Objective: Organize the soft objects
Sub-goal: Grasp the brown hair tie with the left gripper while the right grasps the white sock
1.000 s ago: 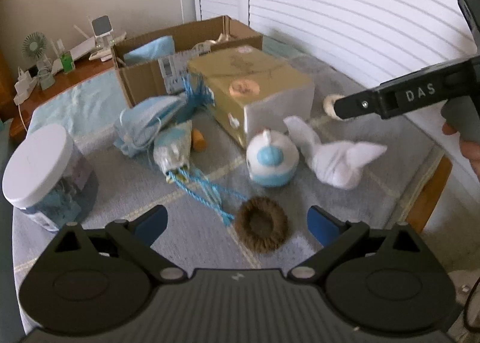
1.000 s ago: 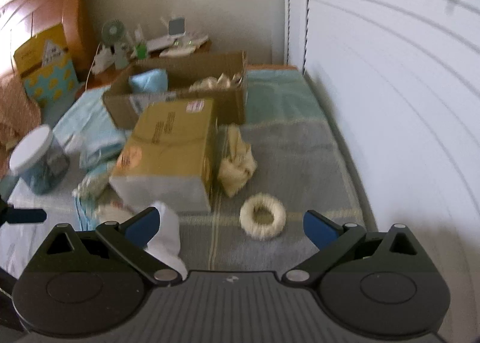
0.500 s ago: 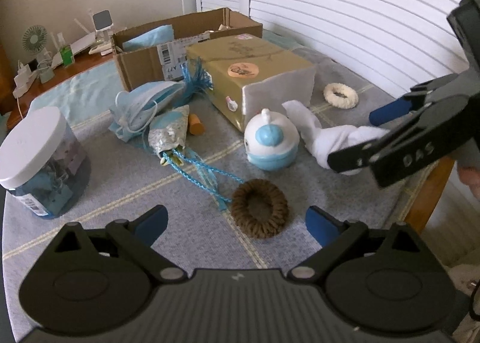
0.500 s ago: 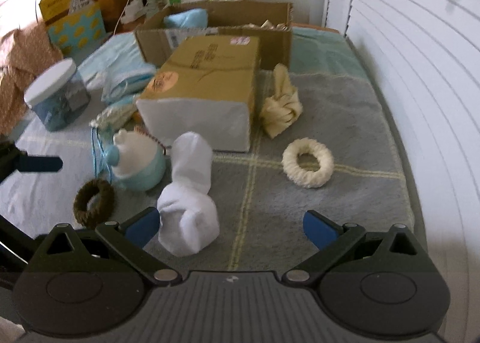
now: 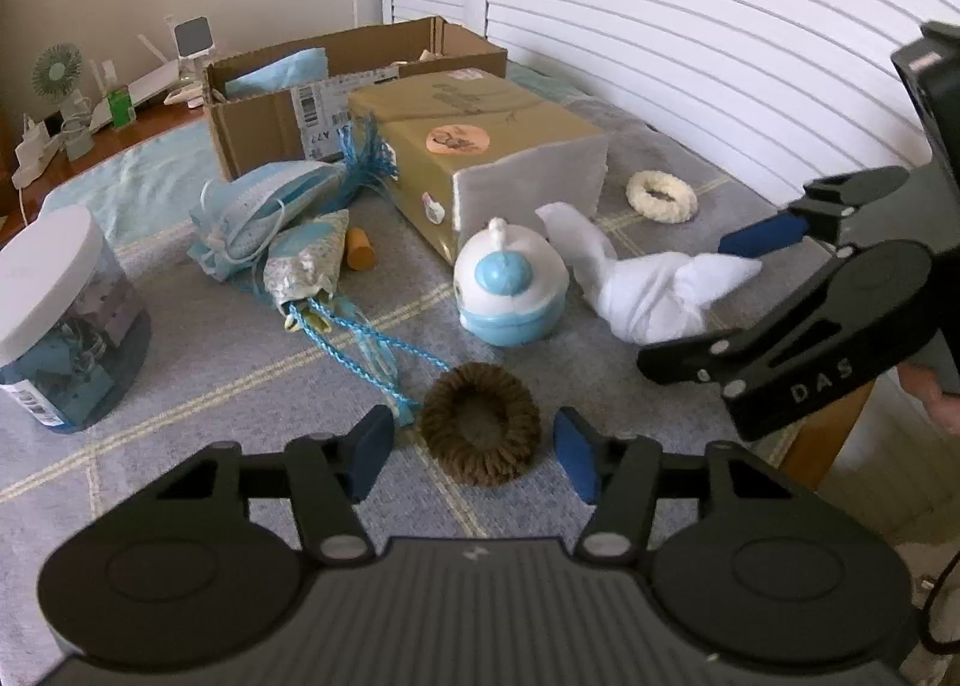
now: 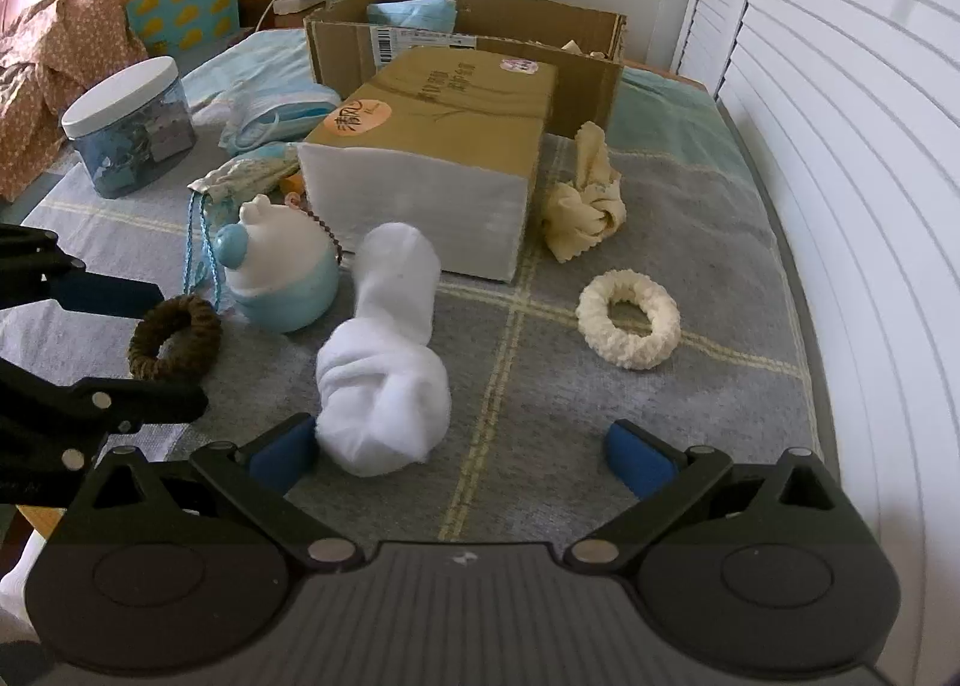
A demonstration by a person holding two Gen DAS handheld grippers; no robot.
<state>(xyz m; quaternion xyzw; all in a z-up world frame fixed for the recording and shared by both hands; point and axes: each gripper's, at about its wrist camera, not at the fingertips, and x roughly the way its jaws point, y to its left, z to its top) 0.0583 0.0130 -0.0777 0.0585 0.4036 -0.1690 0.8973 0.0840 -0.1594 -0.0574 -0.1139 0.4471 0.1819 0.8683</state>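
A brown scrunchie point(image 5: 479, 422) lies on the grey blanket between the fingers of my left gripper point(image 5: 473, 455), which is open around it. It also shows in the right wrist view point(image 6: 175, 336). A knotted white sock point(image 6: 384, 380) lies just ahead of my right gripper point(image 6: 462, 455), which is open, its left fingertip beside the sock. The sock shows in the left wrist view point(image 5: 645, 290) too. A cream scrunchie point(image 6: 628, 319), a knotted cream cloth point(image 6: 585, 206) and blue face masks point(image 5: 270, 206) lie around. An open cardboard box point(image 6: 468, 35) stands at the back.
A tan tissue pack point(image 6: 432, 146) stands mid-bed. A white and blue round toy point(image 6: 279, 272), a drawstring pouch with blue cord point(image 5: 309, 272) and a white-lidded jar point(image 5: 60, 314) are near. White shutters point(image 6: 840, 146) run along the right. The bed's wooden edge point(image 5: 822, 440) is close.
My left gripper has lowered onto the brown scrunchie and its fingers have narrowed around it. My right gripper has moved down and forward to the white sock.
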